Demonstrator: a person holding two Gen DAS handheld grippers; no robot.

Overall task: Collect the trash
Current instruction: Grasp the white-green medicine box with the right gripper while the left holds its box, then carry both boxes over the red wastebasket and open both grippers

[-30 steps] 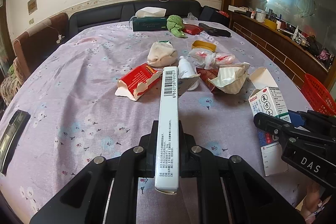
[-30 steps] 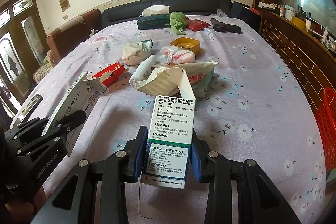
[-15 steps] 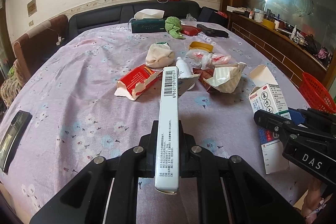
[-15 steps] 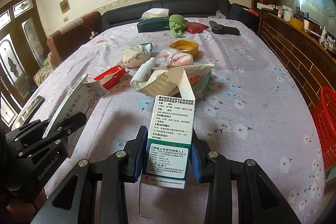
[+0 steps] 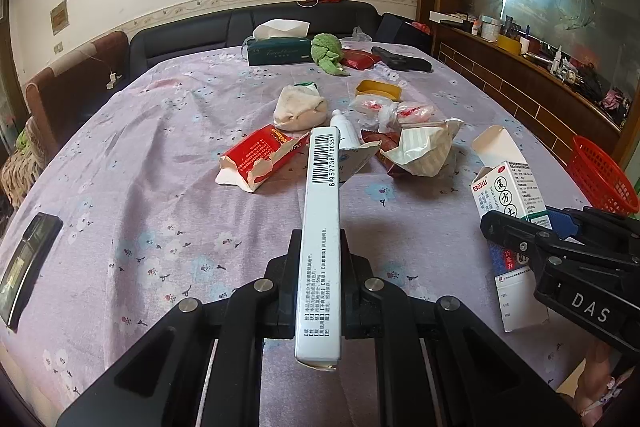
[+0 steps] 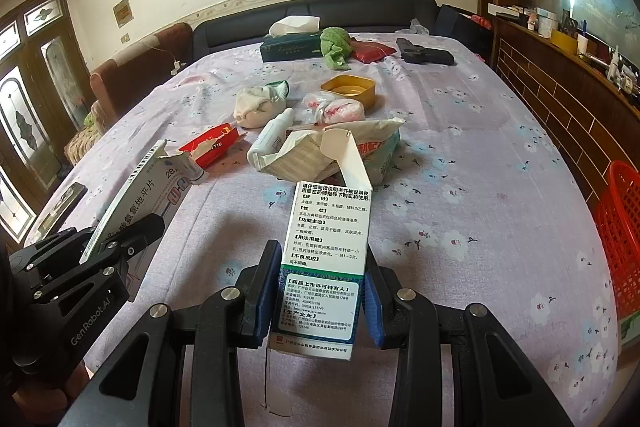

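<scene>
Clamping a flat box (image 5: pixel 320 239), the left tool (image 5: pixel 318 279) hides its face; right tool (image 6: pixel 322 291) grips a carton (image 6: pixel 326 251).

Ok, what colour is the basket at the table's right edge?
Red, a mesh-sided plastic basket, clearest in the left wrist view.

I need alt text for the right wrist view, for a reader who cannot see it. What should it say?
The right gripper grips an opened medicine box above a floral tablecloth. At left, the left gripper holds a flat pill box. Torn wrappers, a small white bottle and a yellow tin lie beyond; a red basket sits at right.
</scene>
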